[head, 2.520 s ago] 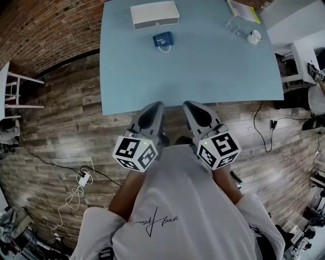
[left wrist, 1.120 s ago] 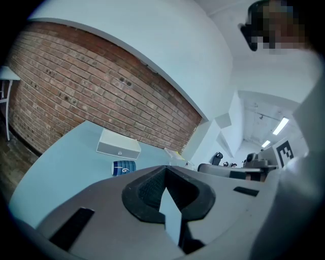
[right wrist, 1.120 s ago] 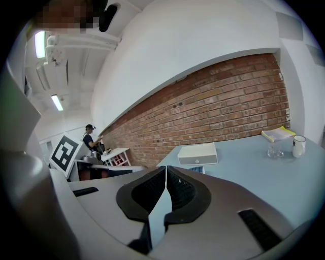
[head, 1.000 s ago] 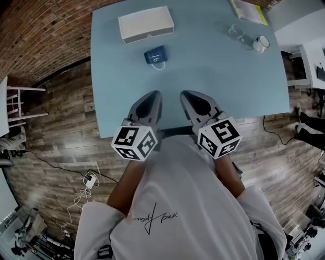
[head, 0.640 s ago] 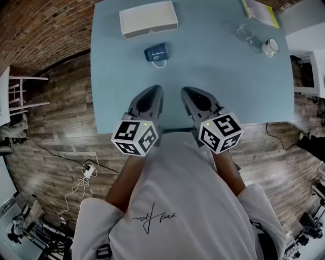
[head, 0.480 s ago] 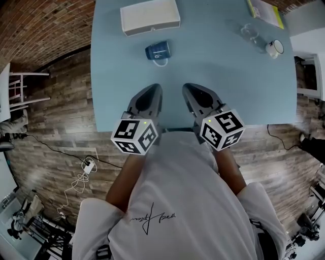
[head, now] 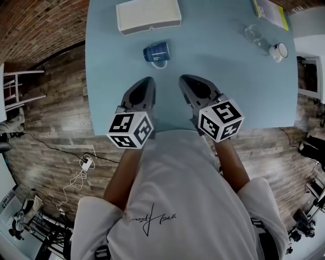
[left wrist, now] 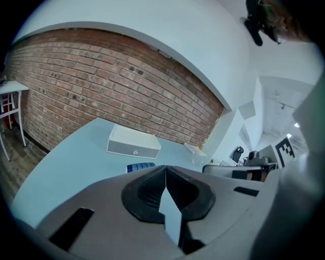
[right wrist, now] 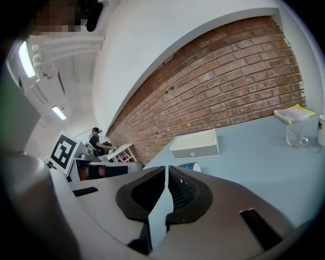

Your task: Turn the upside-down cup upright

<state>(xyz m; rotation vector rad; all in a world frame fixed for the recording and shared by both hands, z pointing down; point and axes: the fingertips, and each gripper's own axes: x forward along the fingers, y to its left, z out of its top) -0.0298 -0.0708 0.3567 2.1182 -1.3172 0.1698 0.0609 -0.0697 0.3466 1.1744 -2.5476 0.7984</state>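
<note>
Blue cup [head: 156, 52] sits on the pale blue table [head: 238, 76], ahead of the left gripper [head: 147, 80] and right gripper [head: 184, 78], both with jaws pressed together, empty.

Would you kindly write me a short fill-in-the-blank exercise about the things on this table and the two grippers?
1. The left gripper and right gripper both have their jaws ___, with nothing between them.
2. The cup just ahead of them is ___ in colour.
3. The box beyond the cup is ___ in colour.
4. The glass stands beside a white ___.

Missing words: shut; blue; white; mug.
</note>
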